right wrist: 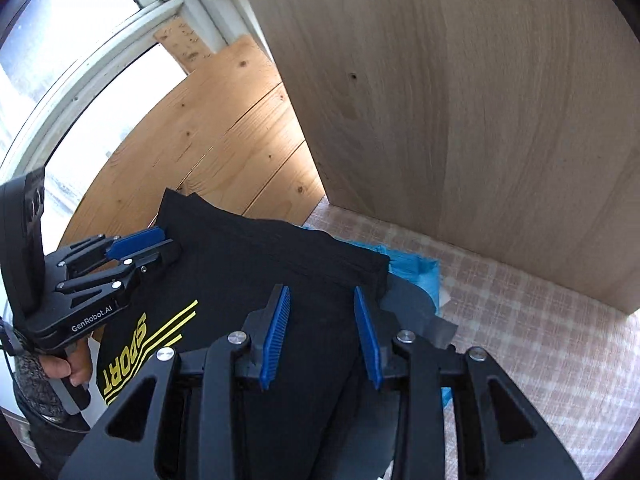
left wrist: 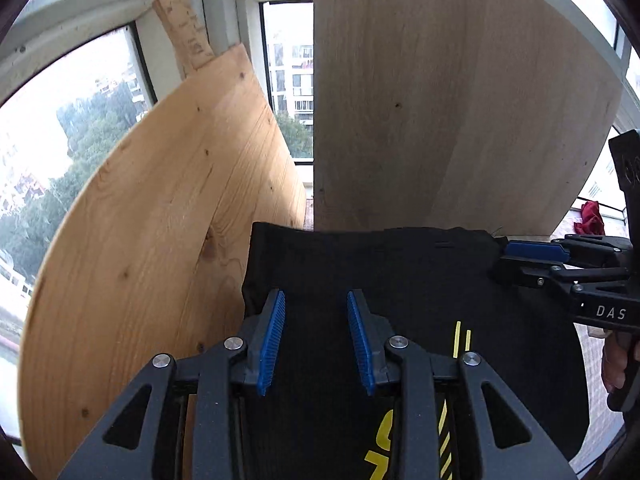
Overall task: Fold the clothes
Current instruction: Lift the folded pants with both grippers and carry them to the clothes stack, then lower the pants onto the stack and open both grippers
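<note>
Pale wood panels [right wrist: 460, 120] and knotty pine boards [left wrist: 160, 240] lean against bright windows [left wrist: 52, 120], above a checked tablecloth [right wrist: 540, 340]. Across the cloth lies the black shirt [right wrist: 248, 280], folded into a flat slab of matte knit with yellow stripes and the word SPORT. Left gripper [left wrist: 316, 340] and right gripper [right wrist: 322, 336] hover over its far edge, ribbed blue pads spread, pinching nothing.

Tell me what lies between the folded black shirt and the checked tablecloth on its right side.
In the right wrist view, a blue cloth and a grey garment lie under the black shirt, between it and the checked tablecloth.
</note>
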`<state>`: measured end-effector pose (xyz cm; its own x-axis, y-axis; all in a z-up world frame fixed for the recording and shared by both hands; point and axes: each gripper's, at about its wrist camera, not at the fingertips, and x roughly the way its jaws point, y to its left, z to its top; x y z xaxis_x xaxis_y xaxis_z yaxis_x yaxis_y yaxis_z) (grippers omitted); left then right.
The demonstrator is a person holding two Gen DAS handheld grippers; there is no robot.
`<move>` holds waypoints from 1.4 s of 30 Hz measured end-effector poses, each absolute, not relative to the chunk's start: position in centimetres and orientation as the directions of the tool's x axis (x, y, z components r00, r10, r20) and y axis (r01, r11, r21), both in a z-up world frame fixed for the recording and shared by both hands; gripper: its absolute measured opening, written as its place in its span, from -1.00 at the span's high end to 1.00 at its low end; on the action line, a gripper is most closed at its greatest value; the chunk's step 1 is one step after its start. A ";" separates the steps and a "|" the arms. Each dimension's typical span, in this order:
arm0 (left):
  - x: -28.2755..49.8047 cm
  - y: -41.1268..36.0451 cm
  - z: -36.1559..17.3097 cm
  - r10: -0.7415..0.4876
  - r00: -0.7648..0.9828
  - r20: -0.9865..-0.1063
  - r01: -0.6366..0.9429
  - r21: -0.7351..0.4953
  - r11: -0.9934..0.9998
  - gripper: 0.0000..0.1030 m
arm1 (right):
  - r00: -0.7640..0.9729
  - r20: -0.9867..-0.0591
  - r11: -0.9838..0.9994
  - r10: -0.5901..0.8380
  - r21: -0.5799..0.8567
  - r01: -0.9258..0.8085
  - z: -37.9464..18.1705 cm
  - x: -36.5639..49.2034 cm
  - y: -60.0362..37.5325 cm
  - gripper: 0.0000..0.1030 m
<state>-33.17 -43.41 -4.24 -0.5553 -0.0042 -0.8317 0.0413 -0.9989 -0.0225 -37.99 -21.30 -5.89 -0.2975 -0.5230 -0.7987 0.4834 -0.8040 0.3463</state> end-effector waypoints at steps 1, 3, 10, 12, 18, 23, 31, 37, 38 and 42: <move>-33.1 -43.5 -4.0 -0.011 -0.561 -0.828 0.059 -0.027 -0.998 0.40 | -0.314 -0.794 -0.815 -0.520 0.351 0.461 -5.2 -37.8 -20.6 0.35; -32.0 -43.2 -2.8 -0.022 -0.591 -0.806 0.082 -0.033 -0.996 0.38 | -0.366 -0.767 -0.824 -0.527 0.356 0.440 -3.4 -36.9 -19.0 0.34; -21.9 -39.5 2.5 -0.053 -0.727 -0.685 0.082 -0.010 -0.997 -0.28 | -0.606 -0.711 -0.910 -0.357 0.119 0.397 2.0 -28.4 -13.3 -0.04; -18.8 -38.4 3.0 -0.048 -0.742 -0.669 0.085 -0.023 -0.996 -0.44 | -0.637 -0.704 -0.923 -0.314 0.068 0.379 2.1 -25.2 -11.6 -0.08; -10.7 -34.1 1.7 -0.064 -0.740 -0.670 0.106 -0.022 -0.994 -0.49 | -0.638 -0.718 -0.942 -0.277 0.073 0.328 0.7 -17.5 -6.0 -0.11; -4.1 -29.9 0.0 -0.069 -0.697 -0.714 0.104 -0.005 -0.995 -0.49 | -0.627 -0.739 -0.955 -0.245 0.073 0.287 -0.9 -12.5 -2.8 -0.11; 2.3 -25.4 -2.8 -0.013 -0.632 -0.775 0.123 -0.084 -0.989 -0.49 | -0.654 -0.732 -0.971 -0.189 0.039 0.237 -1.4 -6.0 1.7 -0.11; 5.2 -22.1 -1.7 -0.008 -0.638 -0.770 0.118 -0.087 -0.989 -0.49 | -0.676 -0.712 -0.962 -0.192 0.001 0.272 -0.3 -2.6 3.2 -0.11; 5.4 -21.5 -1.6 -0.010 -0.639 -0.769 0.119 -0.085 -0.989 -0.49 | -0.675 -0.710 -0.960 -0.200 0.006 0.279 -0.2 -2.1 3.5 -0.11; 6.5 -19.6 -1.1 -0.007 -0.643 -0.765 0.128 -0.098 -0.987 -0.49 | -0.676 -0.709 -0.958 -0.200 -0.001 0.285 -0.4 -0.9 5.0 -0.11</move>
<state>6.51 -19.63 -1.09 -0.6435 -0.0072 -0.7654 0.1282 -0.9869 -0.0984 -0.91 4.99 -0.44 -0.6759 -0.2003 -0.7093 0.2853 -0.9584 -0.0012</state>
